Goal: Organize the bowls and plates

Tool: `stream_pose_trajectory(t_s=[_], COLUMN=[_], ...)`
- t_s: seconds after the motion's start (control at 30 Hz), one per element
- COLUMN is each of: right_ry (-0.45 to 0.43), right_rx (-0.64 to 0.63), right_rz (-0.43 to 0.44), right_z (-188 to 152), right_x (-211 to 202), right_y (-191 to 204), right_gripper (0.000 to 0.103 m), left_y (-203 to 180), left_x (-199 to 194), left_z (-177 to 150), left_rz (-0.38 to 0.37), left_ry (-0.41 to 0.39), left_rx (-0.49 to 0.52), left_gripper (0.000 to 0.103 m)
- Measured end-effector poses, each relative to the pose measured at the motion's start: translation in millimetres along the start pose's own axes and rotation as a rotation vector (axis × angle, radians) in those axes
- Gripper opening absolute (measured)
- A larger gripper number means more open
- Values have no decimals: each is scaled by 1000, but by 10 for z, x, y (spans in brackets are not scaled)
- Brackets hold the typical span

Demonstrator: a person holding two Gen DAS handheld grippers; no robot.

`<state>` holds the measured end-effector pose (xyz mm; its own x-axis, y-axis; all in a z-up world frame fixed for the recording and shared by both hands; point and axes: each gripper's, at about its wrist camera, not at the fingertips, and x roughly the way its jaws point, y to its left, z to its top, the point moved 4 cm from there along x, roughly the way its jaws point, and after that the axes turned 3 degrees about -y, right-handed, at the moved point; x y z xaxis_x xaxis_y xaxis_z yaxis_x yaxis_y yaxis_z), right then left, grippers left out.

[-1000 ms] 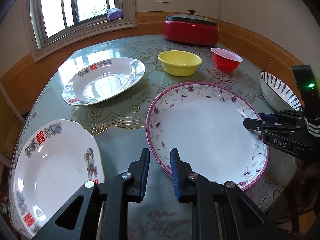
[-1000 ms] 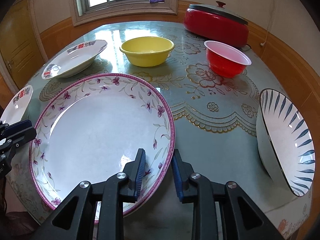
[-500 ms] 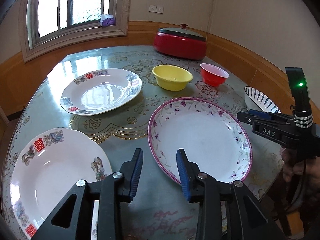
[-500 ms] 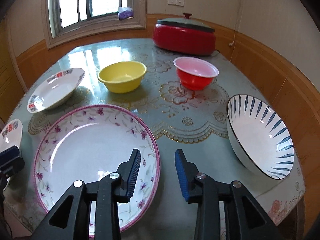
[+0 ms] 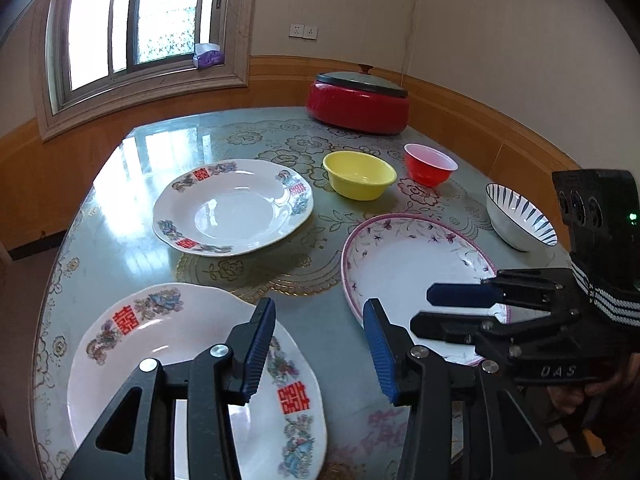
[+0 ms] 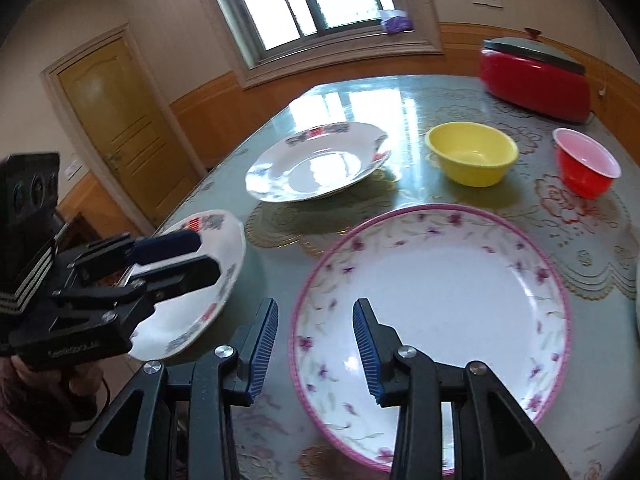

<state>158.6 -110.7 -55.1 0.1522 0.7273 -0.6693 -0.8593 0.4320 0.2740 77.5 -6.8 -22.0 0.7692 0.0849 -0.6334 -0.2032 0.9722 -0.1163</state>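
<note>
Right wrist: pink-rimmed plate (image 6: pixel 432 304) (unheld) under spread fingers (image 6: pixel 366 344).

Red lidded cooker (image 5: pixel 358 104) at table (image 5: pixel 132 216) far edge; tissue pack, probably, (image 5: pixel 207 55) on windowsill.

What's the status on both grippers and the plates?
Left gripper open, empty. Right gripper open, at pink-rimmed plate near rim. Nothing stacked. Path clear.

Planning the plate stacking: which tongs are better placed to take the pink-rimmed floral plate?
Right. The right tongs hang open astride the floral plate's near rim; the left tongs sit open by the red-character plate.
</note>
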Motion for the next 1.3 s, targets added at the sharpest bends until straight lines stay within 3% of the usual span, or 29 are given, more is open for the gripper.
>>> stream_pose_trajectory(t_s=[0.33,0.83,0.97,1.1,1.17,1.3], right_ry=[75,113,128,130,135,141], right_rx=[-36,10,-8,-14,-24,-69], right_rz=[107,44,23,6,-1,-39], right_z=[-128,-63,-74,-80,-87,-105], right_x=[349,855,914,959,989,1042], right_y=[614,711,759,768,779,828], right_gripper=[39,39,39,39,39,38], left_y=[755,1746,1863,1806,1745,1684], left_x=[-143,-377,-332,-241,-194,-173], left_z=[-43,-427,-546,-668,-715,-740], left_rz=[41,130,120,55,15,58], left_ry=[0,22,49,83,94,73], left_rx=[-46,-116,-122,-121,-132,-128], left_gripper=[52,54,57,56,49,47])
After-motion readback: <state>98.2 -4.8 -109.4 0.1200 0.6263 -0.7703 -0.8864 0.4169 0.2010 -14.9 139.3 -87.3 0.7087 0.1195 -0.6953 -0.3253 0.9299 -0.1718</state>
